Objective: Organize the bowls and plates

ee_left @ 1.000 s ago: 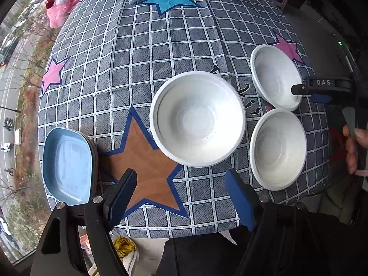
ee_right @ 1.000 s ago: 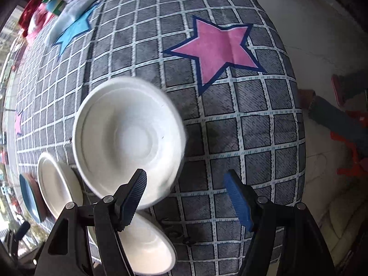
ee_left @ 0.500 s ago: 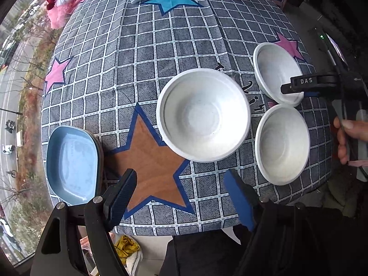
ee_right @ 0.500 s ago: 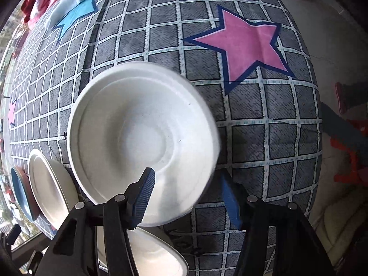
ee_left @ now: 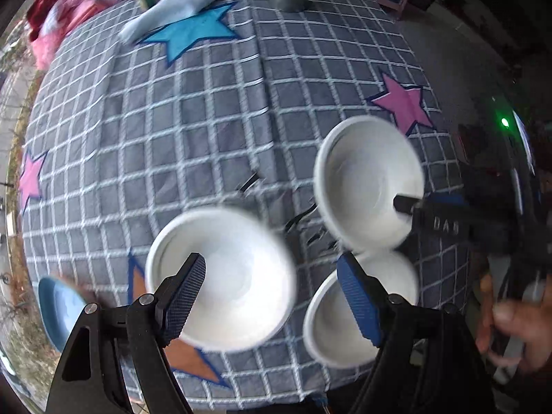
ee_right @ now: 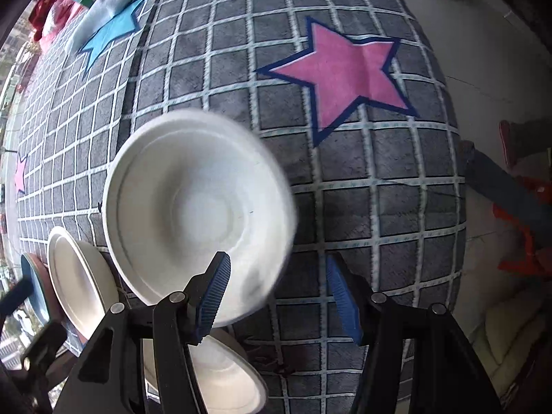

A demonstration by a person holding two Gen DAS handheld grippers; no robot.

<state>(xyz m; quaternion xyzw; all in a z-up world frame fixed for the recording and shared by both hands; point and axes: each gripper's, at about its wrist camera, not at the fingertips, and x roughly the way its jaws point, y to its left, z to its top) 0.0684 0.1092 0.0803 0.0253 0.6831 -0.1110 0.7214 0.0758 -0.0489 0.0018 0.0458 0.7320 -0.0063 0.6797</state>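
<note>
So three white bowls sat on the checked tablecloth [ee_left: 207, 110] near its front edge, plus a blue plate [ee_left: 57, 307] off at the left corner.

The left gripper [ee_left: 272, 296] had its blue-padded fingers spread wide apart with nothing between them. It hung just above the largest bowl [ee_left: 234, 276], which lay partly on the orange star [ee_left: 186, 355]; the left finger overlapped that bowl's inside in the left wrist view, while the right finger sat in front of the nearest small bowl [ee_left: 345, 327]. No contact that I could make out, and the picture was pretty blurred there.

The right gripper [ee_right: 276, 296] was also spread open. In its own view the far small bowl [ee_right: 193, 203] was right in front of it, with the left finger over the bowl's near rim and the right finger out over bare cloth beside it. So the rim looked to be sitting between the fingers, but they weren't closed on it. From the left wrist view you could see that gripper's tip reaching over this bowl's rim, just below the pink star [ee_right: 345, 72].
</note>
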